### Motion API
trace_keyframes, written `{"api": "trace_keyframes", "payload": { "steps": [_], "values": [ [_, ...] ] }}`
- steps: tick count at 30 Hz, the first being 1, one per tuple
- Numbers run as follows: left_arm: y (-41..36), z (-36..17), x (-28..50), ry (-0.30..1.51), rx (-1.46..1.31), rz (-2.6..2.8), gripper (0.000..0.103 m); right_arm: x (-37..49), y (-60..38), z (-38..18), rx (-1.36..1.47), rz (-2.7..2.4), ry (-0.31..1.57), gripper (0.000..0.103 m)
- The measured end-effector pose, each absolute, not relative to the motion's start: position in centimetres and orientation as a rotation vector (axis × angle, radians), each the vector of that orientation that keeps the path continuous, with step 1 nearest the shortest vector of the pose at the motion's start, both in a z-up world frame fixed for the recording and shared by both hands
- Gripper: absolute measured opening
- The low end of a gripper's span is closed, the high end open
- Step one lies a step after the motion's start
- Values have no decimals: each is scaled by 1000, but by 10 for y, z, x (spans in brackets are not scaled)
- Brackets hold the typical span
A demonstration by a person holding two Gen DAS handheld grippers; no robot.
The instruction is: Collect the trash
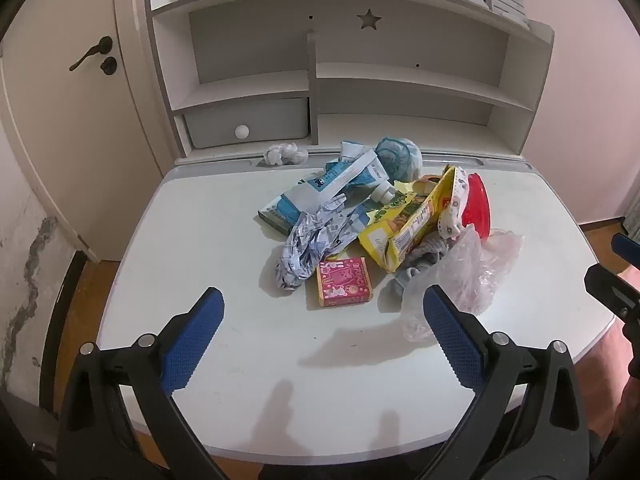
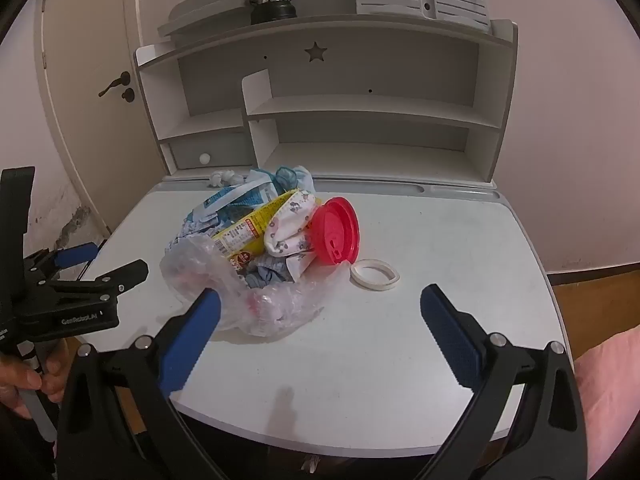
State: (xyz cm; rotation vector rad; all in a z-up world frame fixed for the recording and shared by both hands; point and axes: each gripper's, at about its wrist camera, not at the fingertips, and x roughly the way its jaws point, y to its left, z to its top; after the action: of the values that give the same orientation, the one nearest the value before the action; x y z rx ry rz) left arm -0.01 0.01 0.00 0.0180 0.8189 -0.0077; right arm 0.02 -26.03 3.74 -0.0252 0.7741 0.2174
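Both tongs are hanging wide apart and holding nothing, low over the near part of the table (image 1: 224,380). Left tongs (image 1: 324,312) are pointing at the trash heap (image 1: 372,220), which is sitting just ahead of the blue pads; the pink box (image 1: 344,282) is lying nearest, between and just beyond the fingertips. Right tongs (image 2: 320,308) are facing the same heap, with the clear plastic bag (image 2: 256,300) touching or just beside the left pad, the red lid (image 2: 336,230) ahead, and a white ring (image 2: 374,274) lying apart from the heap, ahead and slightly right.

Nothing appears to be collected yet: the whole pile, plus a crumpled tissue (image 1: 286,153) at the far edge, is lying loose on the table, and no bin is showing in either view. Judging by that, the task is barely beginning.

Both tools are tilting gently downward, side by side, the left one a bit nearer its pile.
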Motion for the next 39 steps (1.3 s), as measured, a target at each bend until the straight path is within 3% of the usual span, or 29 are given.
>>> {"api": "trace_keyframes", "payload": {
  "steps": [39],
  "values": [
    [7, -8, 3, 825, 14, -6, 97, 3, -259, 36, -30, 221, 795, 97]
  ]
}}
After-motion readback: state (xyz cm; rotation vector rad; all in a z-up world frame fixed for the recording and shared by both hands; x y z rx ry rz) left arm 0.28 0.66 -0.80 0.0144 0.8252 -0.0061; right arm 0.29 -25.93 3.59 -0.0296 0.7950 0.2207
